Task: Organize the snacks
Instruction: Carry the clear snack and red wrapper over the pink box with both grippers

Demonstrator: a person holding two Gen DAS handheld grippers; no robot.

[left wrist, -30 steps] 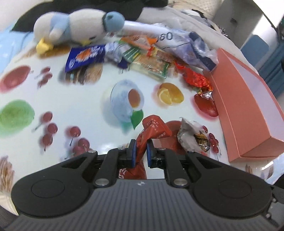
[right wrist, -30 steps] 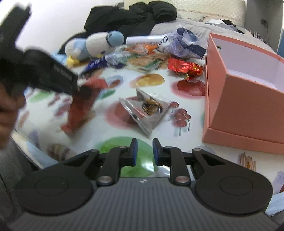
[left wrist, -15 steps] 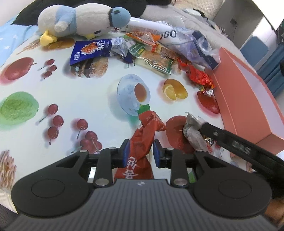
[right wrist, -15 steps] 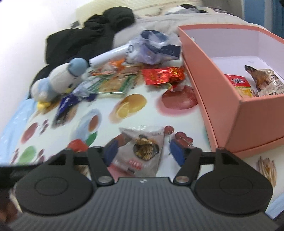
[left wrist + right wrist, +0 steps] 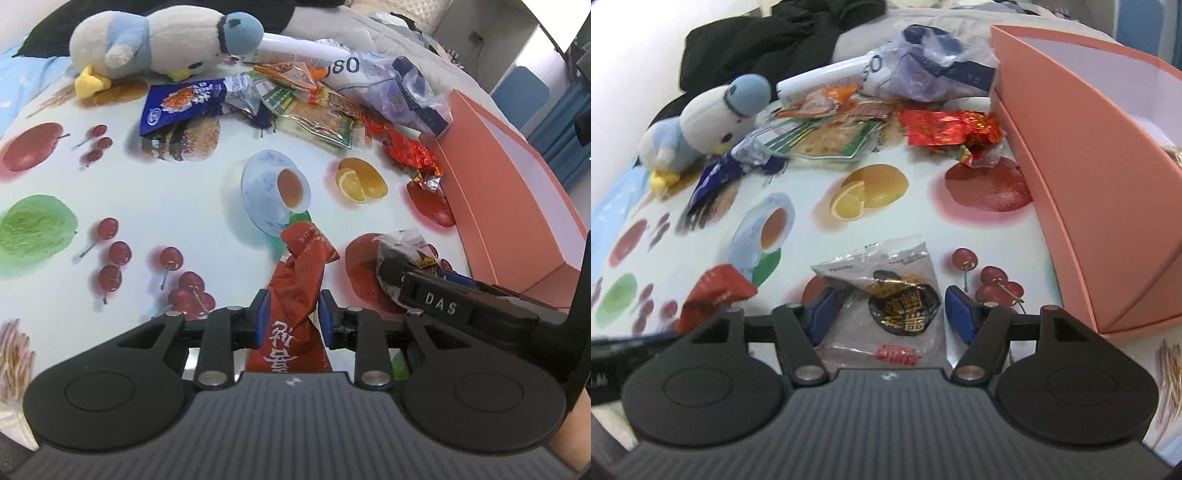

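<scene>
Snacks lie all over the table [image 5: 177, 206], so most of the job is left. The pink box [image 5: 1082, 177] waits at the right, its inside mostly hidden. The left gripper [image 5: 291, 321] has just opened a little around the red packet [image 5: 299, 280]. The right gripper [image 5: 886, 314] stands wide around the clear packet [image 5: 886, 295], jaws now closing. A pile [image 5: 314, 107] sits by the plush bird [image 5: 166, 40].
</scene>
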